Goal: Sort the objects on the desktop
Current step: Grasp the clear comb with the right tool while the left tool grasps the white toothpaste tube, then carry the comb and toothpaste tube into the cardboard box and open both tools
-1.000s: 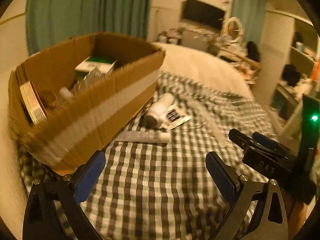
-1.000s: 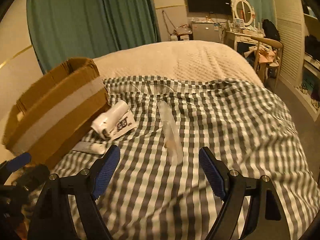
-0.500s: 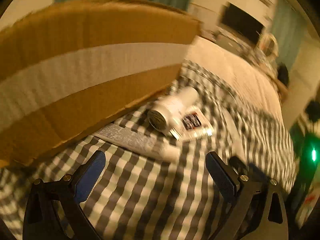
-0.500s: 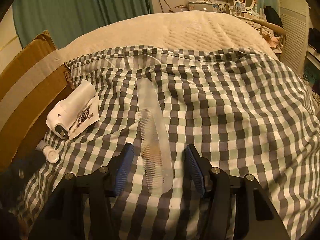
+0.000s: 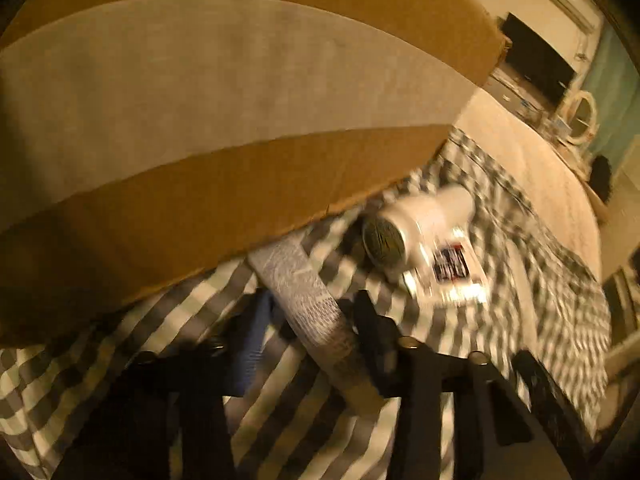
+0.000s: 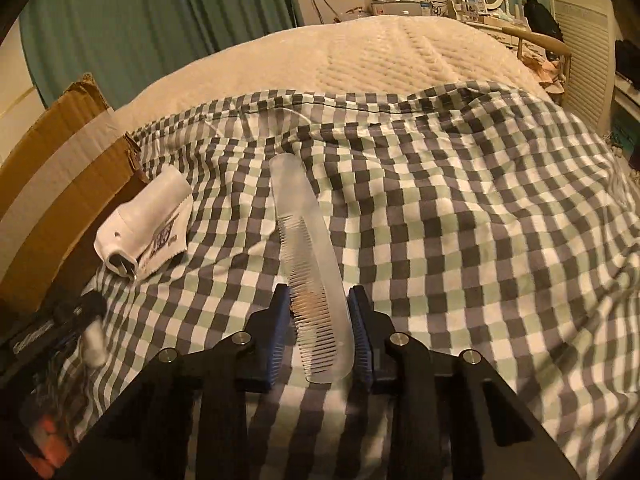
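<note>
— On the bed's checked cloth, the right hand-held gripper (image 6: 320, 332) has its pads closed against the comb (image 6: 310, 264).
— Thin, slick plastic (gripped near one end): it may pivot or slip when lifted.
— And the left hand-held gripper (image 5: 308, 328)?
— It pinches the tube (image 5: 308, 308) beside the box (image 5: 200, 120); blur hides how firmly.

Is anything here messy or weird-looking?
A few things. The cardboard box has a torn, ragged top corner. The clear comb lies on a rumpled checkered blanket rather than a desk, between the right gripper's fingers. A white bottle lies tipped over on a printed packet by the box.
</note>
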The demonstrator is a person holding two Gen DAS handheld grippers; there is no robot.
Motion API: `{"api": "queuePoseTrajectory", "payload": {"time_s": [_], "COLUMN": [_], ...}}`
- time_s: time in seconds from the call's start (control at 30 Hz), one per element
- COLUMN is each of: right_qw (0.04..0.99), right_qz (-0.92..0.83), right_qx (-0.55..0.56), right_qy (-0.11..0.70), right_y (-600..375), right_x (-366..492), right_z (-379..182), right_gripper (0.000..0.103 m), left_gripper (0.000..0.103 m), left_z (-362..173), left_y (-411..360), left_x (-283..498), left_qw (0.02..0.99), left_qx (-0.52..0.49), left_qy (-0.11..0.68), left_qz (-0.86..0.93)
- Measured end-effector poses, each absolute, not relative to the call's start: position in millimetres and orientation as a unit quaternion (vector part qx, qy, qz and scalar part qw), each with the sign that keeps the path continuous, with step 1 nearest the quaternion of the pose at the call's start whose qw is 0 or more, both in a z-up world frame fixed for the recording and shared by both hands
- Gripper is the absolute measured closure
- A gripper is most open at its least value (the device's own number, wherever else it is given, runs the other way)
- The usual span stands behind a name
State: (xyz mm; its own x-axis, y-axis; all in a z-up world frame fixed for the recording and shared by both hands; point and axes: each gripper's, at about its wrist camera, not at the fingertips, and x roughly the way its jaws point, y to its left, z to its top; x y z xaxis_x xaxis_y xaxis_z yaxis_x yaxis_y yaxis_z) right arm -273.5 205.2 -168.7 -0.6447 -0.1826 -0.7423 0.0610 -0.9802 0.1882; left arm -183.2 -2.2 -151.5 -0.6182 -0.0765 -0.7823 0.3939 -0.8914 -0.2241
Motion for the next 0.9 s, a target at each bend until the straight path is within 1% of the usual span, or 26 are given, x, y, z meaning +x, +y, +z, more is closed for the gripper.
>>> {"api": "queuePoseTrajectory", "payload": {"time_s": [0.1, 0.27, 0.43, 0.53, 0.63, 0.77, 0.9], "right_qw": [0.066, 0.073, 0.074, 0.069, 0.067, 0.064, 0.064], "right_qz": [-0.902, -0.901, -0.898, -0.9, -0.897, -0.891, -0.894], "right_qx": [0.422, 0.426, 0.431, 0.428, 0.433, 0.447, 0.442], "right_qy": [-0.062, -0.044, -0.043, -0.051, -0.059, -0.033, -0.018], "right_y": [201.4, 200.0, 205.2, 210.8, 212.0, 201.5, 191.2], "right_x": [-262.2, -230.0, -196.6, -171.1, -140.3, -115.4, -103.3], "right_z": [-161.2, -141.2, -122.5, -110.1, -103.0, -99.8, -84.2], "right_gripper": [0.076, 0.077, 0.077, 0.077, 0.077, 0.077, 0.077], "left_gripper": [0.077, 0.077, 0.077, 0.077, 0.077, 0.077, 0.077], "left_z": [-148.3, -134.4, -124.1, -114.5, -107.5, -92.5, -66.6], "left_y": [-8.3, -23.7, -24.3, -21.8, -13.7, -15.1, -19.8], "left_x": [-164.0, -126.7, -97.9, -76.7, -63.4, -55.0, -48.8], "left_qw": [0.092, 0.048, 0.031, 0.017, -0.011, -0.029, -0.047], "left_qx": [0.44, 0.465, 0.487, 0.484, 0.488, 0.48, 0.452], "left_qy": [0.178, 0.192, 0.188, 0.176, 0.145, 0.144, 0.144], "left_qz": [-0.876, -0.863, -0.853, -0.857, -0.861, -0.865, -0.879]}}
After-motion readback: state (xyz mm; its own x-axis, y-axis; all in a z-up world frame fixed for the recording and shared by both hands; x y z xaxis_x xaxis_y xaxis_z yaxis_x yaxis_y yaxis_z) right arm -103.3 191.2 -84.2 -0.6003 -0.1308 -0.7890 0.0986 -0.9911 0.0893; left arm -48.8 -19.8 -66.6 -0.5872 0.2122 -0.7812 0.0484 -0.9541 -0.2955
